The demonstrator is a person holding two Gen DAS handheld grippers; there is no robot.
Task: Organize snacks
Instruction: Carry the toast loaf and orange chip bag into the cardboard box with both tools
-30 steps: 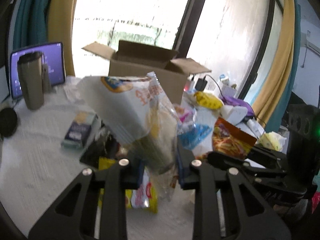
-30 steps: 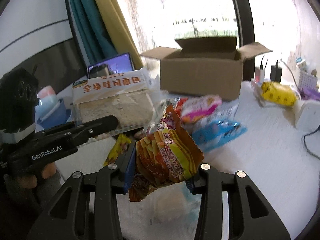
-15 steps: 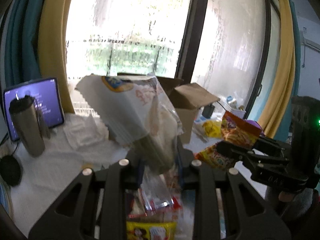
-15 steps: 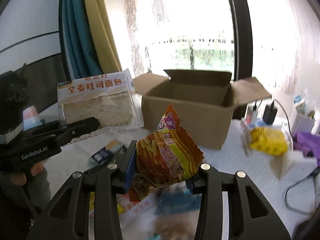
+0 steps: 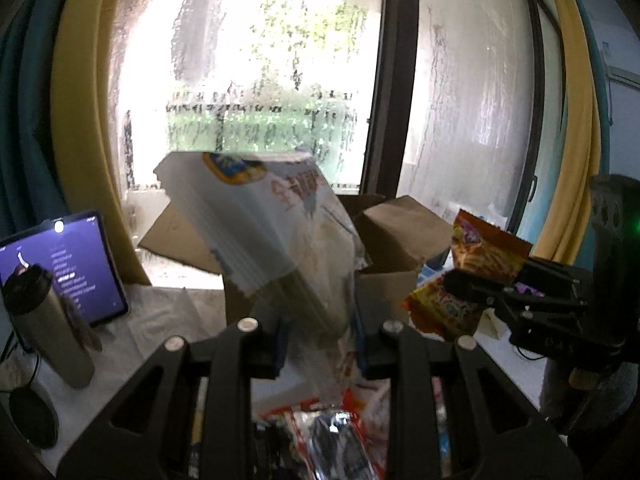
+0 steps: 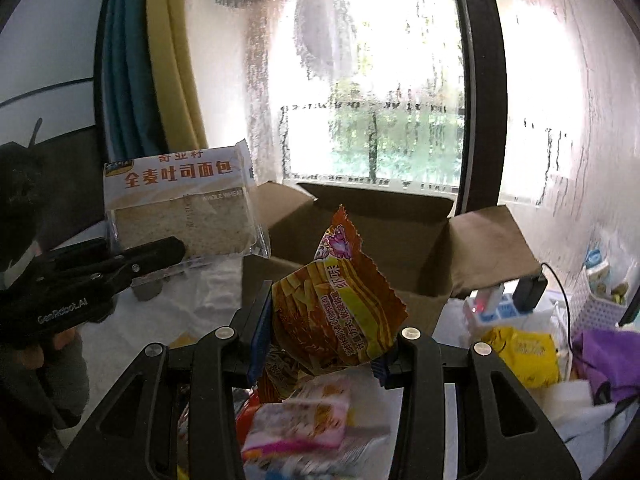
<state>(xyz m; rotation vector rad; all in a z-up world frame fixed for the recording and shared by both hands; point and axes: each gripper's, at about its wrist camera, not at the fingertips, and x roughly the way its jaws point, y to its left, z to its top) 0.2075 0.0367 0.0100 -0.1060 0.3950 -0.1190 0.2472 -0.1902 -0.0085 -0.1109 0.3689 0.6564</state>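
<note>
Left gripper (image 5: 320,344) clamped on a clear-wrapped whole wheat bread pack (image 5: 276,240), held up off the table and tilted; in the right wrist view the same pack (image 6: 180,204) shows orange Chinese lettering over a white band and brown slices below, with the black fingers (image 6: 152,256) pinching its lower edge.

Right gripper (image 6: 320,344) closed on an orange snack bag (image 6: 340,304), crimped top edge pointing up. From the left wrist view the bag (image 5: 472,276) hangs in the jaws at right, beside the box.

Open cardboard box (image 6: 400,240) stands on the table directly ahead of both grippers, flaps spread outward, interior dark. Bread pack is left of the box, snack bag in front of its near wall; neither is inside it.

Surface: white table (image 6: 132,328), cluttered. Loose snack packets (image 6: 304,420) lie in a heap below the right gripper, pink and white wrappers, blurred. To the right a yellow packet (image 6: 520,352), a purple cloth (image 6: 608,360), a white perforated basket (image 6: 600,304) and a black plug with cable (image 6: 528,288). On the left side of the table, a steel tumbler (image 5: 48,324) with dark lid stands in front of a lit tablet (image 5: 76,268); a black round disc (image 5: 32,420) lies near the edge.

Room: large window (image 5: 280,80) behind the box, glass fogged and streaked, green foliage beyond, a dark frame post down the middle. Yellow curtain (image 5: 80,100) and teal curtain (image 6: 124,80) hang at the sides.
</note>
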